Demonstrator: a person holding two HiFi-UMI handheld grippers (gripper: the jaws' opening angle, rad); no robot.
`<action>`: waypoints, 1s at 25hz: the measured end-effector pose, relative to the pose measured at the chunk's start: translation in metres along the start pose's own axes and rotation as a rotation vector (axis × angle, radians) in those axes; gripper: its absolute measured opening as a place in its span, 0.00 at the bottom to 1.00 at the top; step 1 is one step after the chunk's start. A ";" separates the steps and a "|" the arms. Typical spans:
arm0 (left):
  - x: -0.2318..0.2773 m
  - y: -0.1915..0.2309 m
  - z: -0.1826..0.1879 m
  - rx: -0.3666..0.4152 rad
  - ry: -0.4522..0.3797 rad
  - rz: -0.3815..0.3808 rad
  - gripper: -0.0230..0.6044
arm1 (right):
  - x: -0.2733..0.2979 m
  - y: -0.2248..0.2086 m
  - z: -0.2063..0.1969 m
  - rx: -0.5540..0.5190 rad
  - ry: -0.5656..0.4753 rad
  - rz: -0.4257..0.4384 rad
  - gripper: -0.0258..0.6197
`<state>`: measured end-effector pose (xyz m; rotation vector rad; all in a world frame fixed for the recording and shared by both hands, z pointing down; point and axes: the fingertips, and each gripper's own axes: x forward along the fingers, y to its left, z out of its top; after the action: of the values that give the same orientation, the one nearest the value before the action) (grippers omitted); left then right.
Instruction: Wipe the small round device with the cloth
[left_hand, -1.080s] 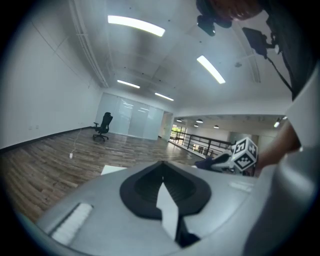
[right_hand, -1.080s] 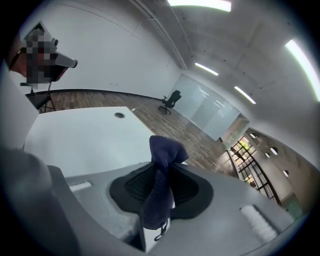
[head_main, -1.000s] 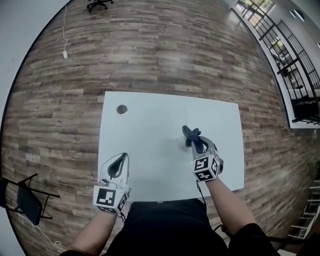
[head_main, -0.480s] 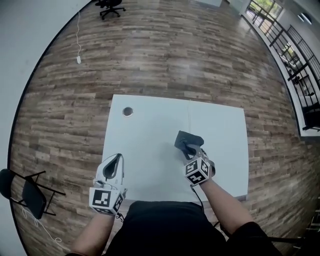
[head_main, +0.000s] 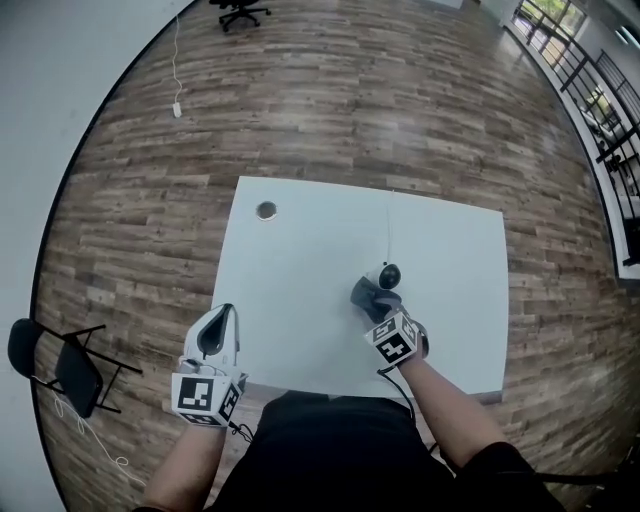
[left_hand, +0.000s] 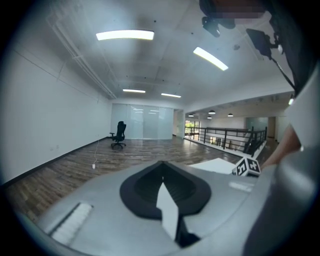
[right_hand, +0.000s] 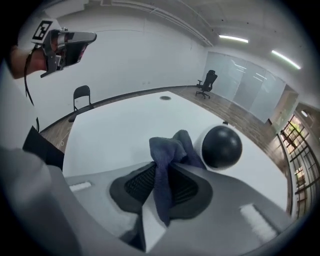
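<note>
The small round device (head_main: 389, 274), a black ball in a white base, stands on the white table (head_main: 290, 260) right of its middle. In the right gripper view the device (right_hand: 220, 146) sits just beyond the jaws on the right. My right gripper (head_main: 377, 306) is shut on a dark blue-grey cloth (head_main: 366, 296), and the bunched cloth (right_hand: 169, 150) rests against the device's near left side. My left gripper (head_main: 222, 318) hangs over the table's left front corner, apart from both. Its jaws (left_hand: 161, 167) are shut with nothing between them.
A thin cable (head_main: 389, 232) runs from the device to the table's far edge. A round grommet hole (head_main: 266, 210) lies near the far left corner. A black folding chair (head_main: 62, 366) stands on the wood floor to the left, and an office chair (head_main: 241, 13) far behind.
My right gripper has come down and nearer with the cloth, and the device now shows just beyond the cloth. The left gripper has drifted slightly upward.
</note>
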<state>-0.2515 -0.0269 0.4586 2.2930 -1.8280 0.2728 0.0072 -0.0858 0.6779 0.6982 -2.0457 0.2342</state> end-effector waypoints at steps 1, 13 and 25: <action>-0.002 0.000 0.000 0.004 0.006 0.003 0.05 | 0.000 0.003 -0.003 0.019 -0.005 0.014 0.16; 0.006 -0.027 0.023 0.046 -0.032 -0.017 0.05 | -0.128 -0.091 0.056 0.196 -0.498 -0.165 0.16; -0.022 -0.037 0.025 0.078 -0.011 0.095 0.05 | -0.067 -0.070 0.080 -0.238 -0.410 -0.161 0.16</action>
<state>-0.2197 -0.0045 0.4270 2.2658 -1.9678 0.3525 0.0162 -0.1508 0.5710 0.8044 -2.3356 -0.2633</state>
